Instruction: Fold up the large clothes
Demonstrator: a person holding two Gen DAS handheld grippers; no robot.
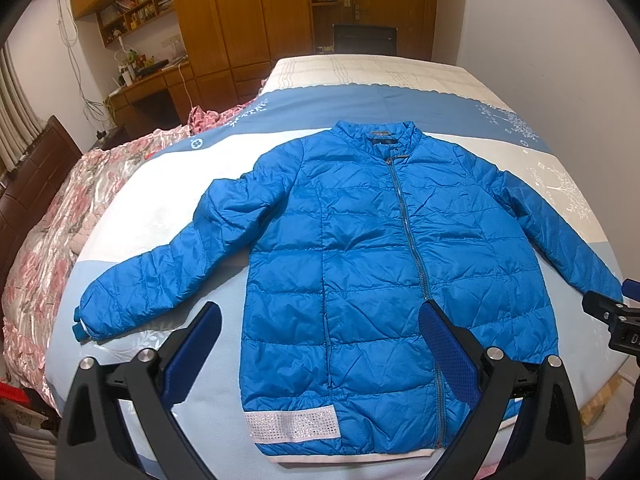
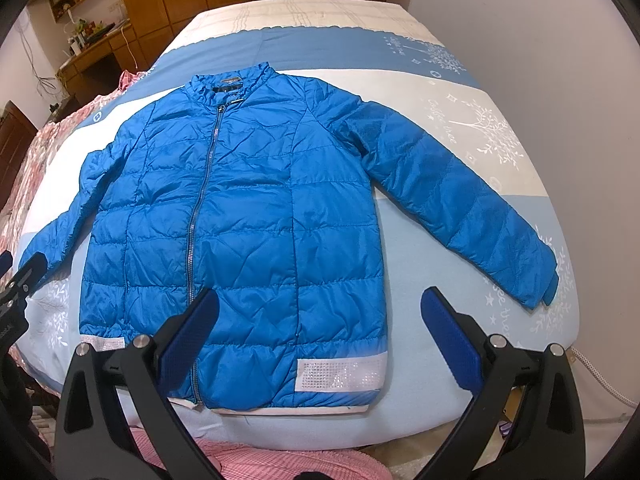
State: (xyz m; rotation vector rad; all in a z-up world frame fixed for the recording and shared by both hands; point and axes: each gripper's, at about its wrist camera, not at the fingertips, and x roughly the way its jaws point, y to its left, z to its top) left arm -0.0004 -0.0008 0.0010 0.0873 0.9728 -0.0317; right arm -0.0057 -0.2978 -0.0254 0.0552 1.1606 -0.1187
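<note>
A blue quilted puffer jacket (image 1: pixel 360 260) lies flat and zipped on the bed, front up, collar far, both sleeves spread out; it also shows in the right wrist view (image 2: pixel 240 220). White sparkly bands mark its hem. My left gripper (image 1: pixel 320 312) is open and empty, held above the lower hem, left of the zipper. My right gripper (image 2: pixel 320 300) is open and empty, above the hem's right part. The right gripper's tip (image 1: pixel 612 312) shows at the left view's right edge near the sleeve cuff; the left gripper (image 2: pixel 16 280) shows at the right view's left edge.
The bed (image 1: pixel 400 100) has a blue, white and cream cover. A pink floral quilt (image 1: pixel 52 240) is bunched along its left side. A wooden wardrobe (image 1: pixel 240 12) and desk (image 1: pixel 148 80) stand behind. A white wall (image 2: pixel 560 60) runs along the right. Pink checked cloth (image 2: pixel 280 464) lies at the near edge.
</note>
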